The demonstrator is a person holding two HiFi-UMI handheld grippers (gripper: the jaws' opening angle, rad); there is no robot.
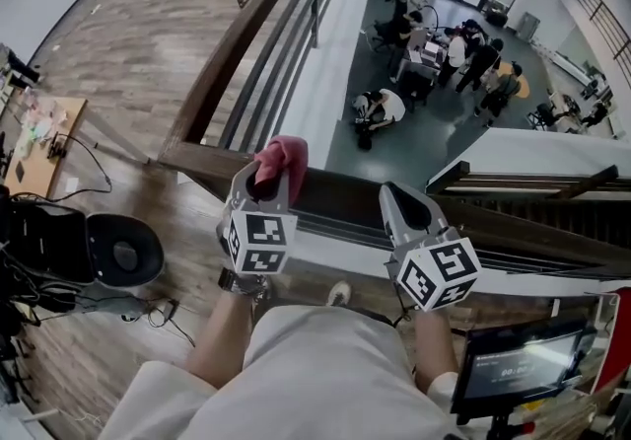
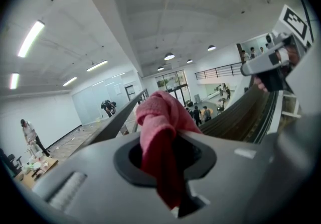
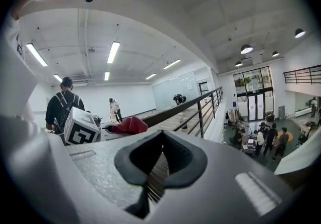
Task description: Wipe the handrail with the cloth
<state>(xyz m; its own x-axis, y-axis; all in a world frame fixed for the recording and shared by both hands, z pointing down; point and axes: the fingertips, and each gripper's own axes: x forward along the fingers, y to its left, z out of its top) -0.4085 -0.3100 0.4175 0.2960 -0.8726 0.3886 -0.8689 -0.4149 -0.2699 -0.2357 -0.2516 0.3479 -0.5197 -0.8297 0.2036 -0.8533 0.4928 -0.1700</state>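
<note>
Over the corner of the handrail (image 1: 340, 199), the cloth (image 1: 284, 160) sits bunched in the left hand-held gripper (image 1: 266, 182), whose jaws pinch it. It is pink, soft and nubby like towelling, crumpled into a rounded lump above the jaw tips. From the head view it seems to hang just above the rail rather than on it, though the angle is too steep to be sure. The handrail is a dark brown wooden plank with a flat, smooth top, carried on thin dark metal bars.

Only the left gripper view shows the cloth's (image 2: 160, 122) darker tail trailing down between the grey jaws, with the rail (image 2: 235, 112) running off to the right.

The right hand-held gripper (image 1: 399, 196) points at the same rail, well apart from the cloth. Its own view shows black ribbed pads drawn together at the tips (image 3: 159, 135) with nothing between them, and, to the left, the cloth (image 3: 128, 125) seen side-on beside the left tool's marker cube (image 3: 80, 126).

The head view alone shows people (image 1: 463, 53) on the grey lower level.
</note>
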